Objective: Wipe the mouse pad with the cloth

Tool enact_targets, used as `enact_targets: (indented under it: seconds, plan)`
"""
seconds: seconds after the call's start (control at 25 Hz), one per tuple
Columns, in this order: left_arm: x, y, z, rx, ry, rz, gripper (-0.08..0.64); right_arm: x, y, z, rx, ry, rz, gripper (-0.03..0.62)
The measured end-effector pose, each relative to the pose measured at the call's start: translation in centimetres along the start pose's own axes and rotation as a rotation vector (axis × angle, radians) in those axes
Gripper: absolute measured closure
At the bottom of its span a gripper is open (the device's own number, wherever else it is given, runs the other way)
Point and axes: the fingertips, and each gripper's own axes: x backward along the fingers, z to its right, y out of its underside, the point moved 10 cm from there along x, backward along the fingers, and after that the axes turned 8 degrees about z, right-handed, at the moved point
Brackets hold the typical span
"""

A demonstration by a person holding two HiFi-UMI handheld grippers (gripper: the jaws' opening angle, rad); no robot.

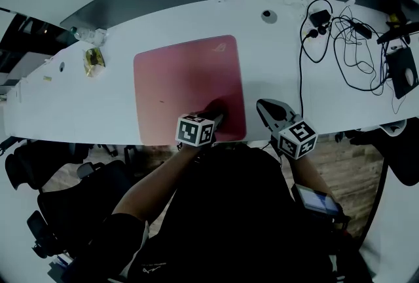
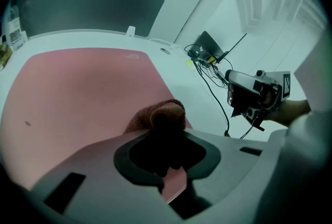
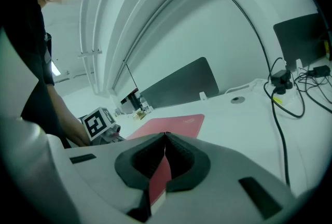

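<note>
The left claw (image 2: 167, 132) is clamped on a bunched brownish cloth (image 2: 162, 112); the cloth pokes just past its tips, seemingly pressed onto the red mouse pad (image 1: 186, 82) near the pad's lower right corner; the right claw (image 3: 165, 138), jaws together and empty, hangs over the white worktop (image 1: 275, 59) just right of the pad.

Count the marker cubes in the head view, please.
2. One cube sits on the left gripper, over the pad's near edge; the other cube on the right gripper, just right of the pad. None seems hidden.
</note>
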Motion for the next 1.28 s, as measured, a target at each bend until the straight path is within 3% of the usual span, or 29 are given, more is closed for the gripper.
enact_targets:
  seconds: [0.48,0.8,1.0,1.12,1.28]
  plan:
    - [-2.9,-0.9,3.9,-0.008,0.045,0.014,0.477,1.5,-0.2,2.0,-0.008,-0.026,-0.008,0.566]
    - [-4.9,-1.7,7.0,-0.022,0.19,0.036,0.477,2.4,-0.1,2.5,-0.014,-0.02,0.005,0.566]
    - [-4.8,-3.7,6.5,0.021,0.222,0.119,0.477,3.1,-0.3,2.9,-0.018,-0.007,0.022,0.566]
    - [-5.0,-4.4,5.0,0.084,0.214,0.161,0.477,3.2,-0.2,2.9,-0.026,-0.002,0.027,0.566]
    - [-5.1,-4.4,2.8,0.19,0.151,0.185,0.477,3.2,0.0,2.5,-0.035,-0.004,0.033,0.566]
